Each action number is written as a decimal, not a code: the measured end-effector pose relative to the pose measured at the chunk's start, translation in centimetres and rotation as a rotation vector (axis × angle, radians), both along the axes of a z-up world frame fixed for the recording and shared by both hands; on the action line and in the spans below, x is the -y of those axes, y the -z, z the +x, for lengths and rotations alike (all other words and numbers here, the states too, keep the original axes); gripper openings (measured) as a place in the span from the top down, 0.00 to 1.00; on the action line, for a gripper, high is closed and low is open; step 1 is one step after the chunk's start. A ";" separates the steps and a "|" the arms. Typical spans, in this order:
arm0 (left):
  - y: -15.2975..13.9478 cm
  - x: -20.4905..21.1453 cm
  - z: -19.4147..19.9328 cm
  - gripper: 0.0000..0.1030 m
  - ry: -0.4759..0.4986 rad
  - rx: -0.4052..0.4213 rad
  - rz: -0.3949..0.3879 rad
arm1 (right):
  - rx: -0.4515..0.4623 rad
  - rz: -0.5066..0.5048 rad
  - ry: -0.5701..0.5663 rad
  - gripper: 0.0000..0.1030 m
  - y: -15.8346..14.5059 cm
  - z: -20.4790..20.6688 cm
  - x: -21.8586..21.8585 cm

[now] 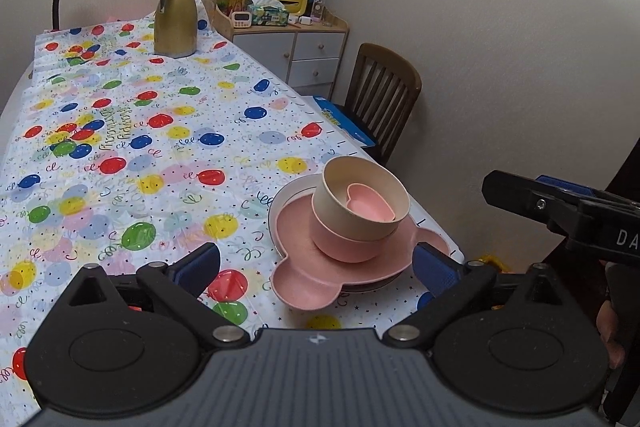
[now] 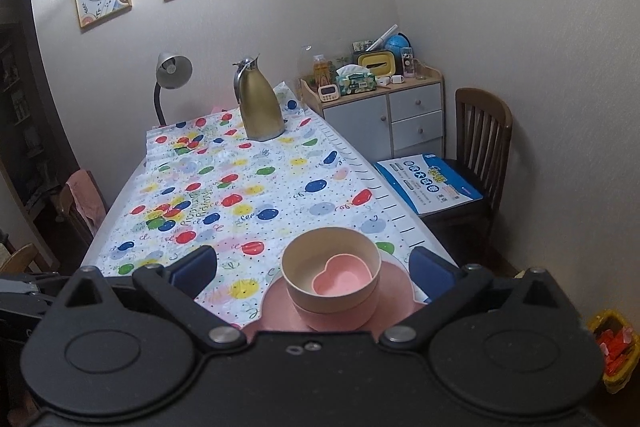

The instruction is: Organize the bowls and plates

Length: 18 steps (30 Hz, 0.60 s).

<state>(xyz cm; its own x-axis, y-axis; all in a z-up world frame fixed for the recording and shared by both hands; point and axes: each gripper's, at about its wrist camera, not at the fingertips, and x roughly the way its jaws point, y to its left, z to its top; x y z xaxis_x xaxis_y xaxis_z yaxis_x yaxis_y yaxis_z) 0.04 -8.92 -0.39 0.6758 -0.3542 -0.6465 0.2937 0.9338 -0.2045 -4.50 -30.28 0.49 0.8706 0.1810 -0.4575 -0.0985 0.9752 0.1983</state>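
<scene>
Both the left claw and right claw are held wide and empty near the stacked bowls on the table.

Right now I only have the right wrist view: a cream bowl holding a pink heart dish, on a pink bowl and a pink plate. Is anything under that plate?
Observer: Yes, a white plate lies under the pink plate.
Operator: My gripper body hides the pink plate's near edge. What shape is it?
Observer: It has two rounded ear-shaped lobes, like a mouse head.
Operator: Is the left gripper holding anything?
Observer: No, the left gripper is open and holds nothing.
</scene>
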 end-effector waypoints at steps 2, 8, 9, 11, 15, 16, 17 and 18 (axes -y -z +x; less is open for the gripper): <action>0.0 0.0 -0.2 0.00 0.004 -0.001 -0.001 | 0.010 -0.007 0.002 0.00 -0.1 -0.4 -0.2; 0.0 -0.1 -0.5 0.00 0.003 0.004 -0.004 | 0.009 -0.009 0.014 0.00 -0.1 -1.0 -0.4; 0.0 -0.1 -0.6 0.00 0.001 0.008 -0.003 | 0.009 -0.014 0.020 0.00 0.0 -1.1 -0.4; -0.1 0.0 -0.6 0.00 0.003 0.011 -0.003 | 0.000 -0.012 0.020 0.00 0.2 -1.2 -0.4; -0.2 0.2 -0.7 0.00 0.007 0.013 0.000 | -0.009 -0.008 0.027 0.00 0.5 -1.4 -0.3; -0.2 0.3 -0.7 0.00 0.010 0.013 0.001 | -0.011 -0.008 0.029 0.00 0.5 -1.4 -0.3; -0.2 0.3 -0.7 0.00 0.010 0.014 0.002 | -0.012 -0.009 0.032 0.00 0.6 -1.5 -0.2; -0.2 0.4 -0.7 0.00 0.010 0.014 0.003 | -0.014 -0.009 0.033 0.01 0.6 -1.6 -0.3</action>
